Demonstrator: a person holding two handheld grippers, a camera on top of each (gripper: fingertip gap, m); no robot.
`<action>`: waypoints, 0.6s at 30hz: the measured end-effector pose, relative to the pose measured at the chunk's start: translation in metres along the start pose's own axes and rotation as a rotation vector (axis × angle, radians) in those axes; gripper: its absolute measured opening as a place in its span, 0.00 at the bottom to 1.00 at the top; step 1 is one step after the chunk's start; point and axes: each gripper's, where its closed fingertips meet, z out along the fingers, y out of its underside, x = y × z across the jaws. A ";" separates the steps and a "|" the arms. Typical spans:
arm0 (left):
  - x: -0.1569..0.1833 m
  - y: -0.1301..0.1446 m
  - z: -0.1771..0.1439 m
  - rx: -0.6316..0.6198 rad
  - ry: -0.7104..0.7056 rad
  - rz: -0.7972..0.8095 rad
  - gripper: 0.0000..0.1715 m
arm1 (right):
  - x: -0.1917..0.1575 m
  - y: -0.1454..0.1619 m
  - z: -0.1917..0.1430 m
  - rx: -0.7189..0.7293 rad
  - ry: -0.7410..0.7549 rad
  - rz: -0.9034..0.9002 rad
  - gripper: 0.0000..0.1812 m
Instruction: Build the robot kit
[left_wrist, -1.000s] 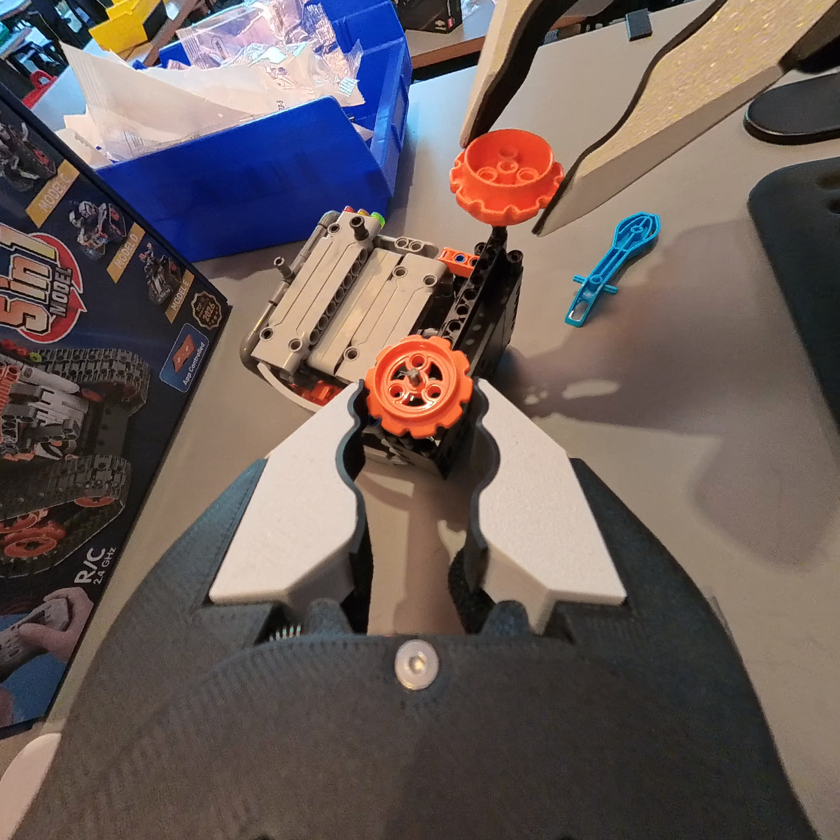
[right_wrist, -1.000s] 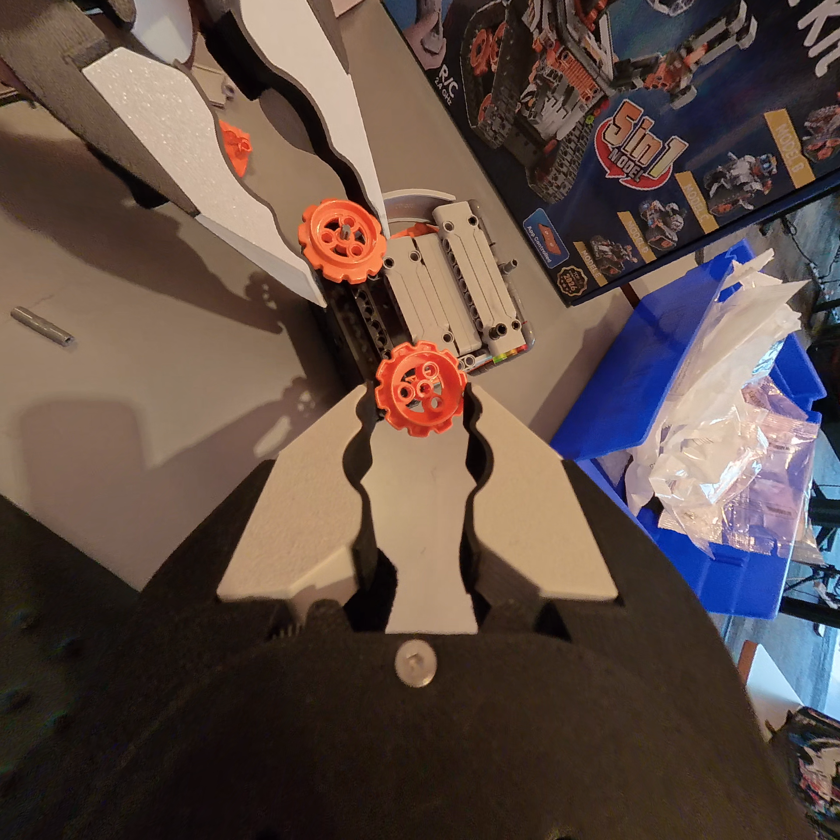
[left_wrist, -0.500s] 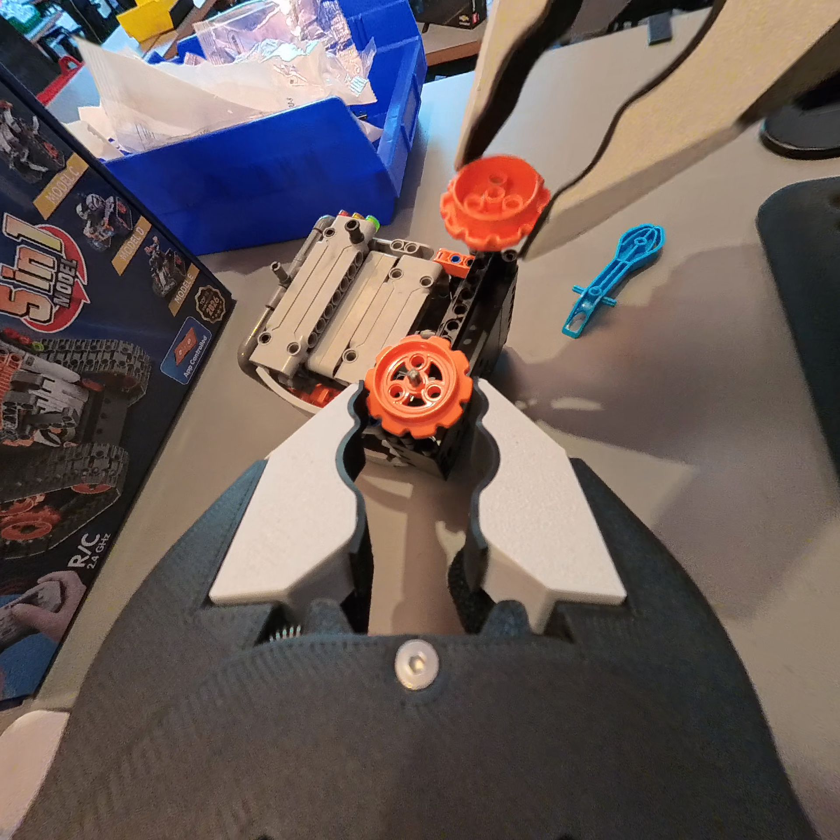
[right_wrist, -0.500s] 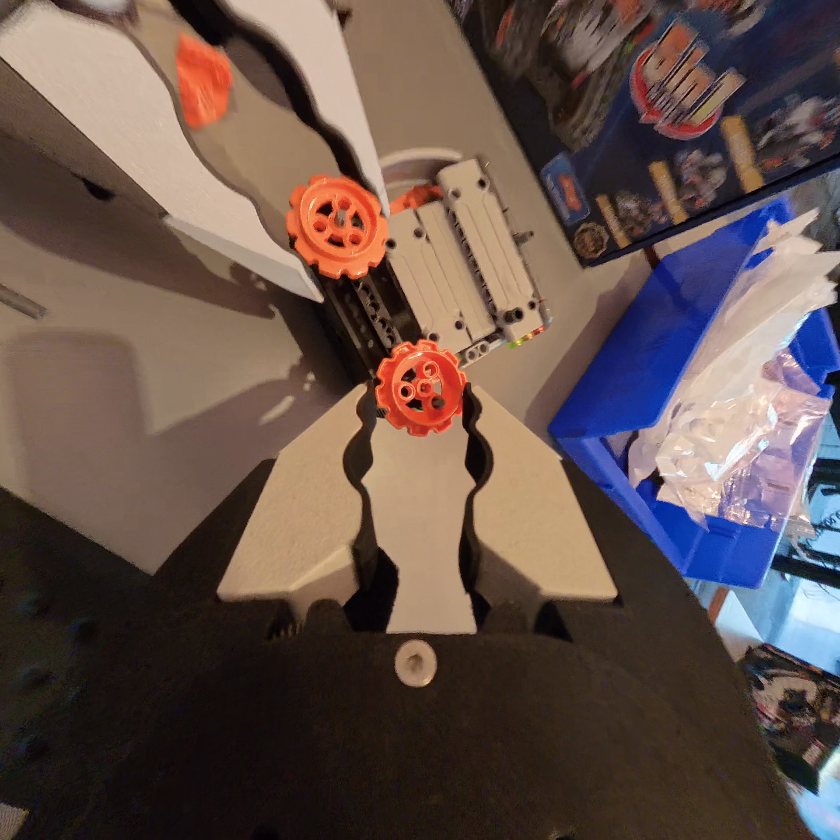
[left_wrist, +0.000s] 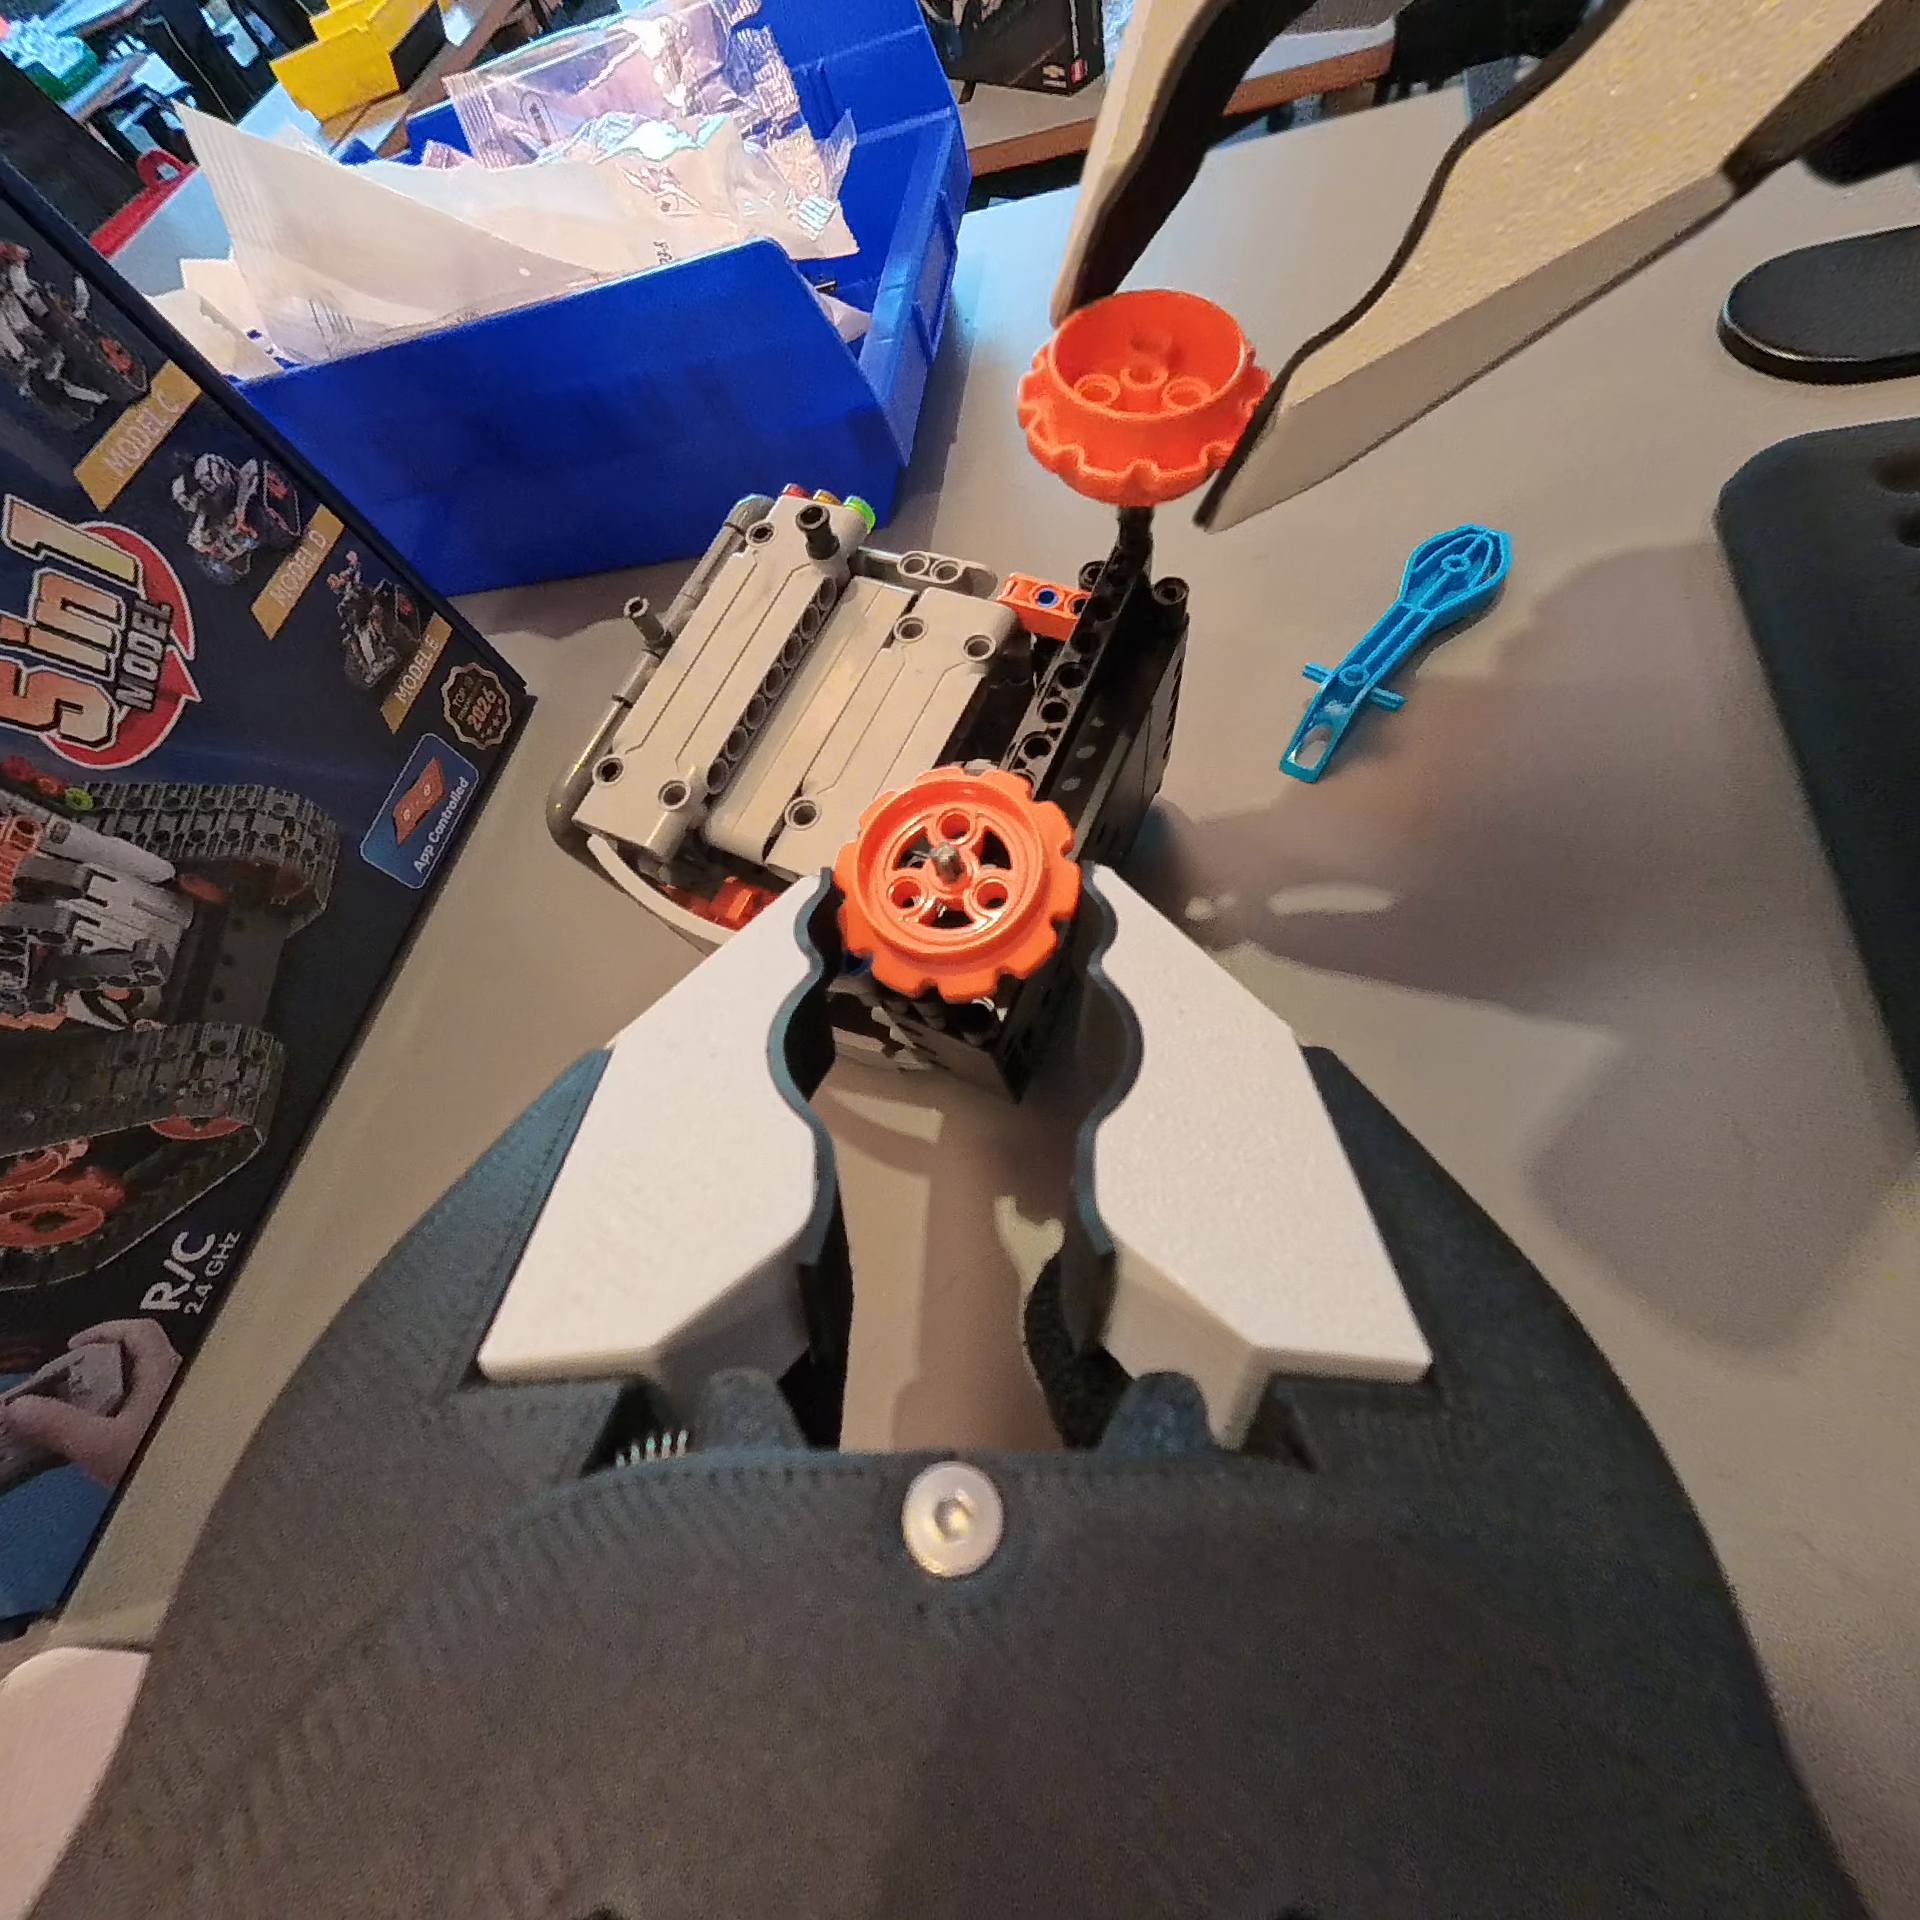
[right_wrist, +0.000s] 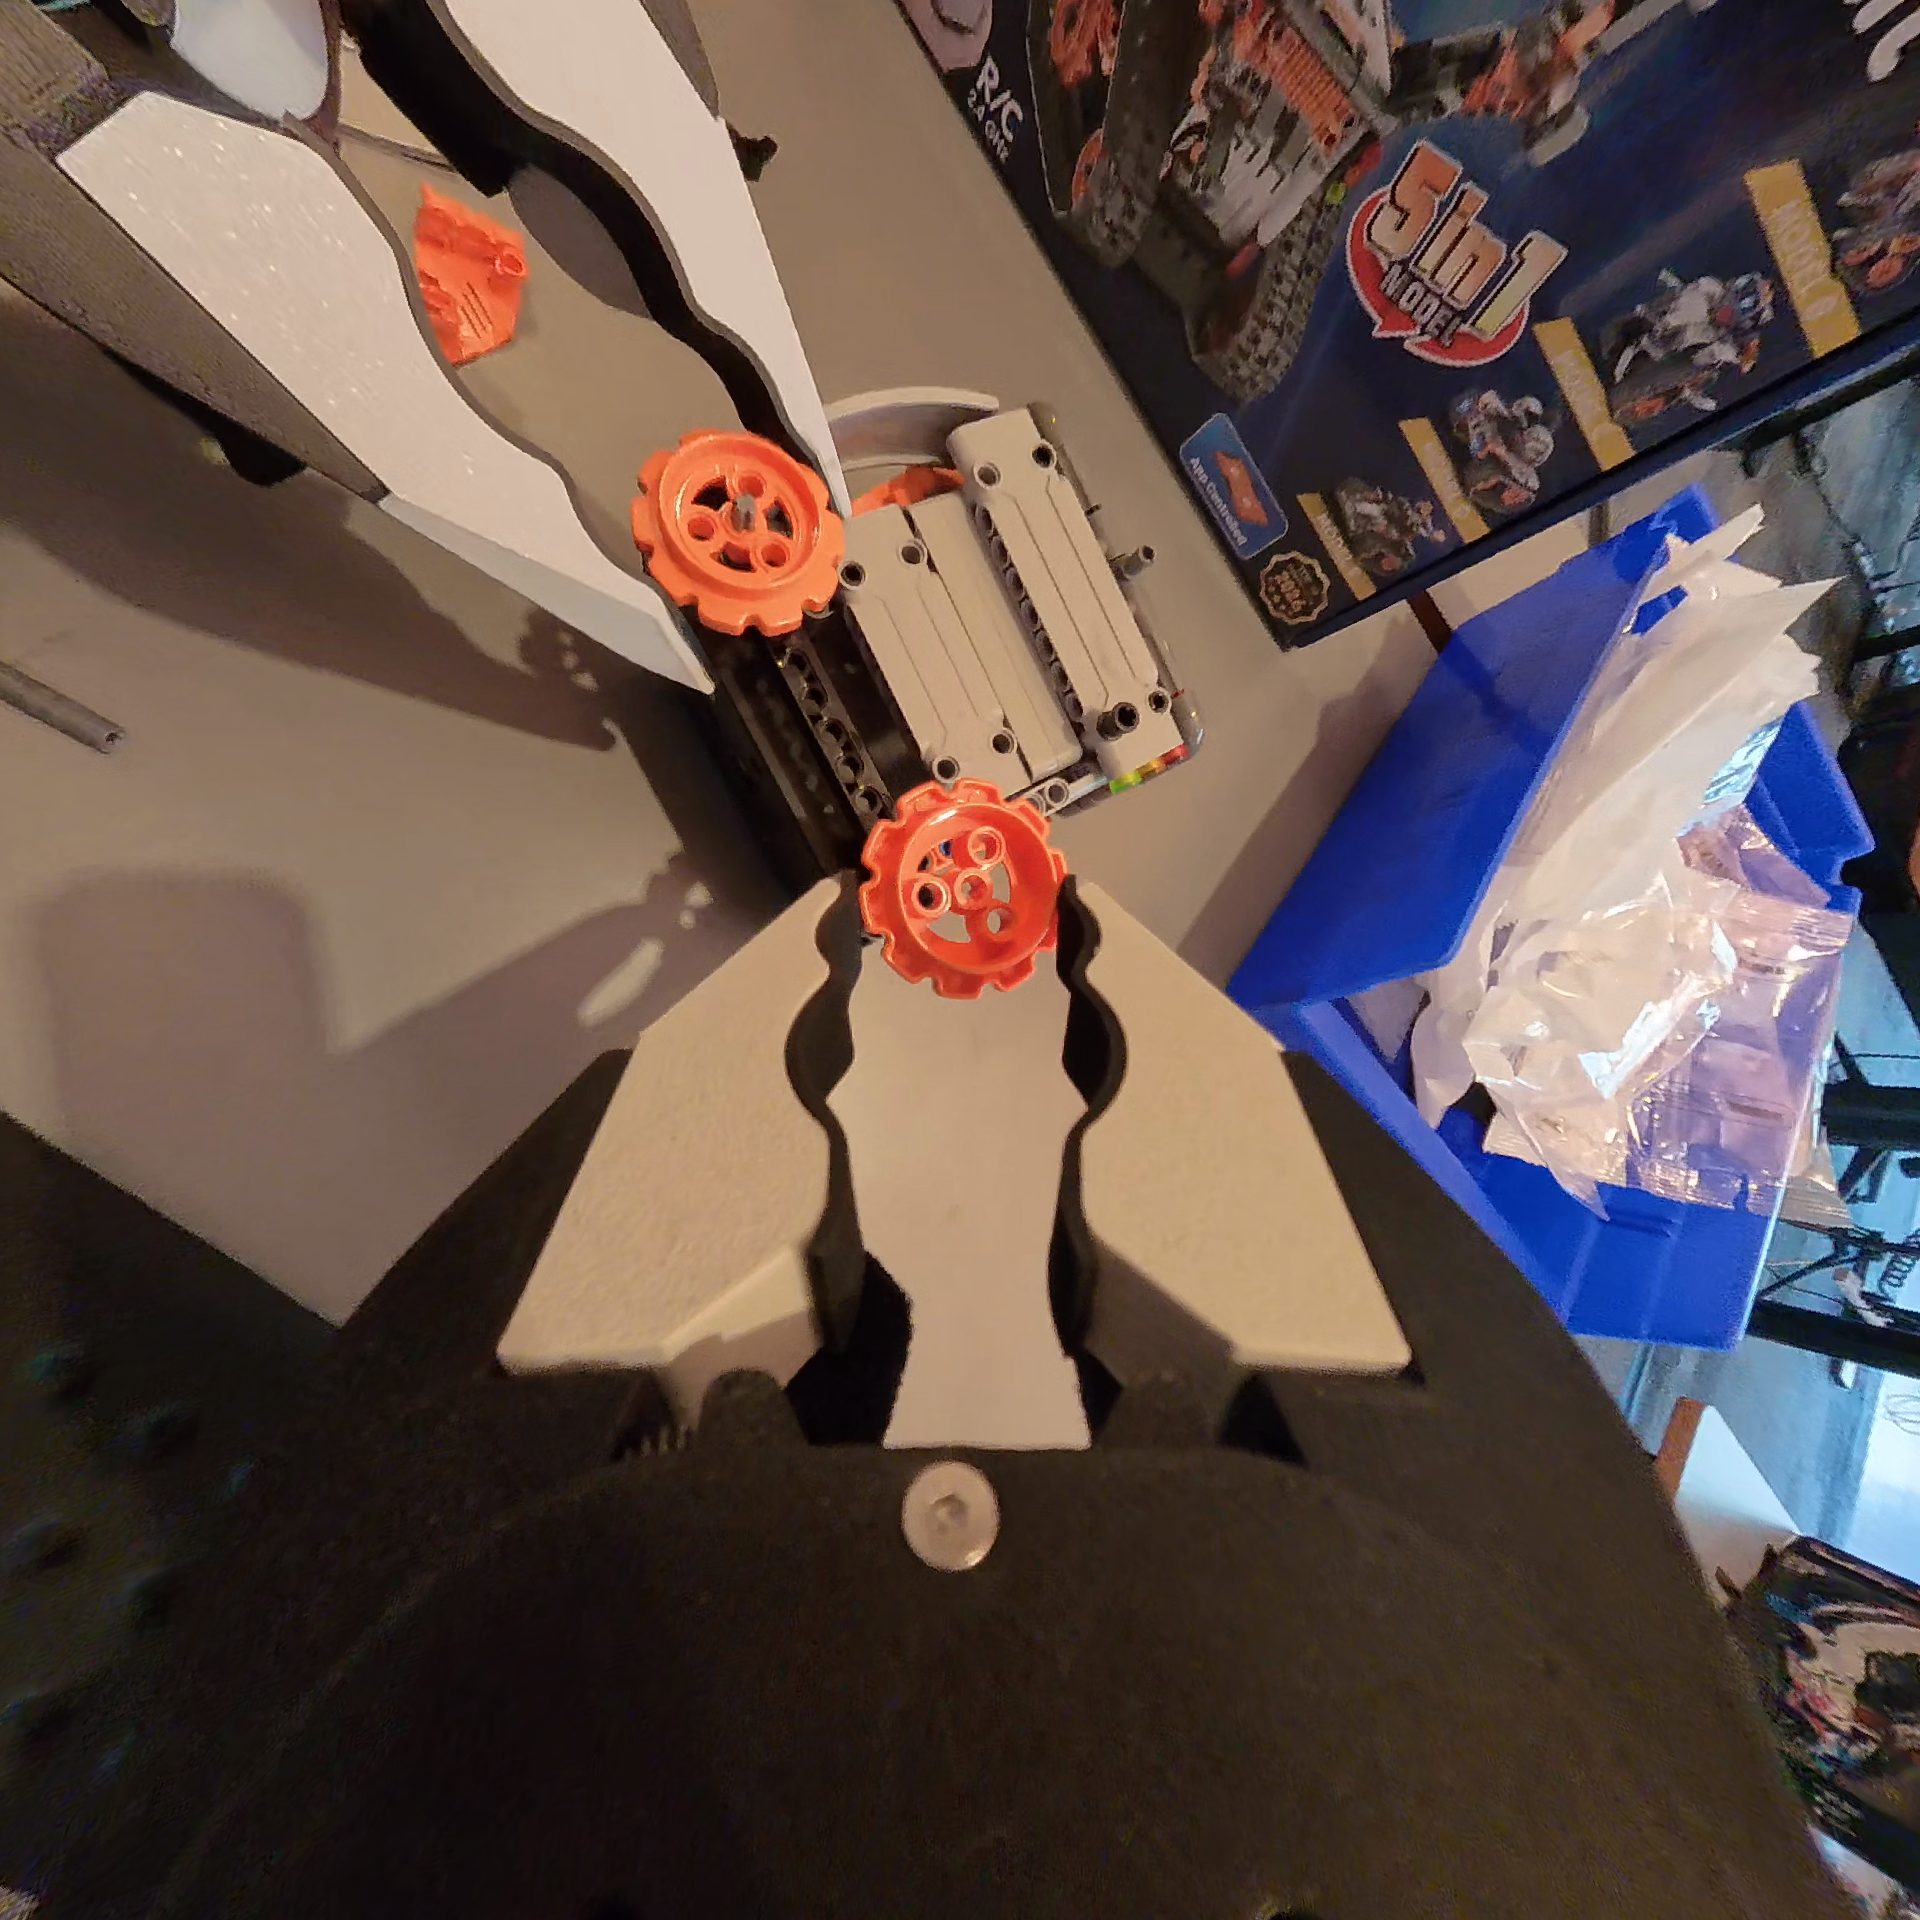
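Our left gripper (left_wrist: 956, 914) clamps the grey-and-black brick model (left_wrist: 862, 696) on the bench (left_wrist: 1455, 987) at its mounted orange toothed wheel (left_wrist: 951, 894); our right gripper (right_wrist: 961, 899) pinches a second orange wheel (right_wrist: 961, 888) at the model's far end.

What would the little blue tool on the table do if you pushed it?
The blue tool looks thin, flat and plastic, so it would probably slide across the smooth grey table rather than roll. It seems light, so a small nudge may spin it. Its slim open frame might bend a little if squeezed.
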 end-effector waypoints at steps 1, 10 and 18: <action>0.000 0.000 0.000 0.000 0.001 0.002 0.25 | -0.001 0.000 0.000 0.001 -0.006 0.003 0.20; -0.001 0.000 0.000 0.005 0.004 -0.001 0.25 | -0.002 -0.001 0.001 0.005 -0.041 -0.089 0.20; -0.001 0.001 -0.001 0.007 0.012 0.003 0.25 | -0.004 -0.001 0.001 0.072 -0.134 -0.252 0.20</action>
